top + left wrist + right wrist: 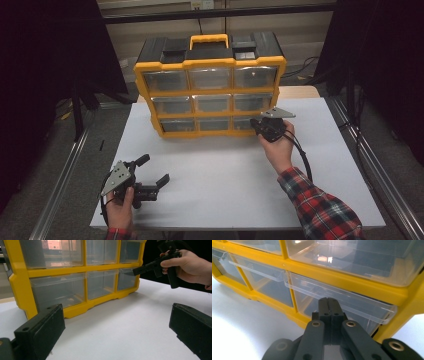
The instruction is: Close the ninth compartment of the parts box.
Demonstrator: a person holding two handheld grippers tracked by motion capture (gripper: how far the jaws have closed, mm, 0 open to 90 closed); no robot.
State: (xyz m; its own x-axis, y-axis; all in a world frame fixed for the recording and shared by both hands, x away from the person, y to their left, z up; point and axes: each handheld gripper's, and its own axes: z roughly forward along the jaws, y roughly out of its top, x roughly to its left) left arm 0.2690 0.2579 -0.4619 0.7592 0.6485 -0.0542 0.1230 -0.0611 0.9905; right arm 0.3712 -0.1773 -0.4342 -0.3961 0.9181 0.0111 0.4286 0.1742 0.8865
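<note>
Two closed jaws of the right gripper [329, 301], holding nothing, meet the bottom-right drawer [352, 305]; its thin clear plastic lip probably flexes, light, slippery.

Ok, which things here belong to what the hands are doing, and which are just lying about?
In the job:
- right gripper, jaws shut, at the bottom-right drawer
- yellow drawer cabinet

Lying about:
- left gripper, jaws open, over the white table
- the other drawers

The left gripper [152, 178] is held low at about 7 o'clock, jaws wide apart. The right gripper [256, 124] reaches toward 12 o'clock, jaws pressed together, wrist extended.
</note>
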